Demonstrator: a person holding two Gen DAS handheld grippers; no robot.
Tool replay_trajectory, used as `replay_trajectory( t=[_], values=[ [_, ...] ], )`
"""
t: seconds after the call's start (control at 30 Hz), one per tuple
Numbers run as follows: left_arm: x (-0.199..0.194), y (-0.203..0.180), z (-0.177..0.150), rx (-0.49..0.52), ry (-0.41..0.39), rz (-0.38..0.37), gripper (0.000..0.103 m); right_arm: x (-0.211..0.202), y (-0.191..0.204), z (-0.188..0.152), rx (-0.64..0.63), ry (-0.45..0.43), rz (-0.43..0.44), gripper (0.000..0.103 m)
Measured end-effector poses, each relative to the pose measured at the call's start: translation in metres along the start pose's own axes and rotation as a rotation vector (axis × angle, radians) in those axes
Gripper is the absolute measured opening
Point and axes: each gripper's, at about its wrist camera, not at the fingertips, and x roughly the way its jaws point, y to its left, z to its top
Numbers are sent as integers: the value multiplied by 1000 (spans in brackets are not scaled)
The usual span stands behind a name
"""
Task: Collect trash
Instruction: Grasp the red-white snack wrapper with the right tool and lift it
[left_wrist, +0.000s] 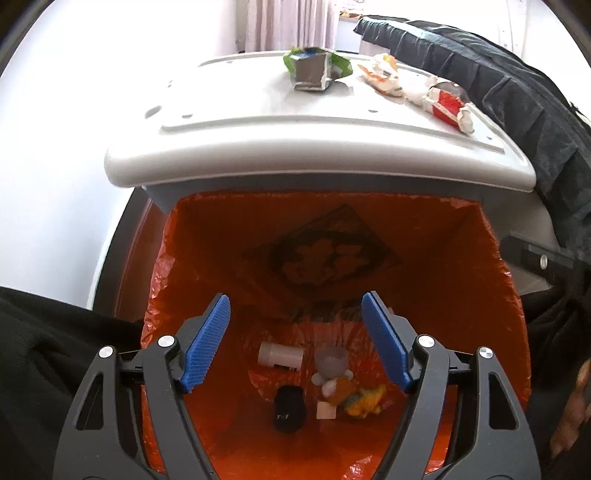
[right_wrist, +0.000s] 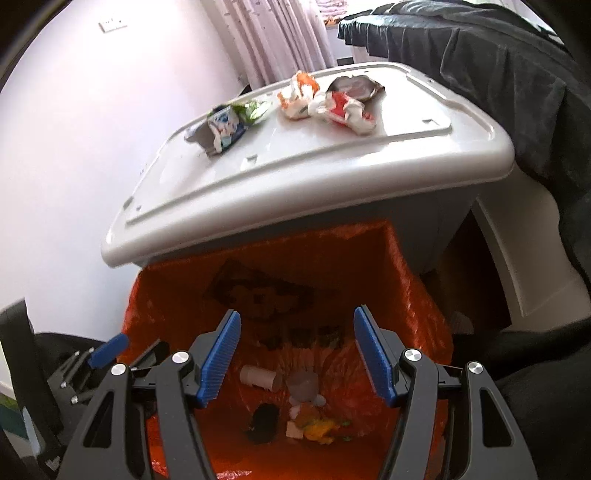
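Both the left gripper (left_wrist: 295, 321) and right gripper (right_wrist: 295, 339) gape wide, empty, over the orange bin (left_wrist: 461, 266). Wrappers (right_wrist: 332, 103) lie on the white lid (right_wrist: 332, 166) (curtain (right_wrist: 280, 33) behind). Only the right view shows a wall socket (right_wrist: 112, 25).

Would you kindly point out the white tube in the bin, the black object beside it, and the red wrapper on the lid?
white tube (left_wrist: 280, 354), left wrist view, middle of its side.
black object (left_wrist: 290, 408), left wrist view, its top face.
red wrapper (right_wrist: 341, 105), right wrist view, red centre.
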Motion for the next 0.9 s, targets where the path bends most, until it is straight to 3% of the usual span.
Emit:
replay_trajectory(
  t=[0.27, 0.43, 0.73, 0.9],
  values=[
    [-21, -11, 6, 56, -102, -7, 72, -15, -6, 64, -50, -74, -30, 63],
    [-22, -20, 5, 102, -117, -9, 72, -9, -6, 119, -124, -103, -74, 68],
    [-17, -25, 7, 124, -125, -18, 73, 64, -1, 176, -307, -43, -156, 68],
    [-9, -22, 9, 110, -101, -16, 73, 105, -10, 189, -285, 1, -206, 68]
  ],
)
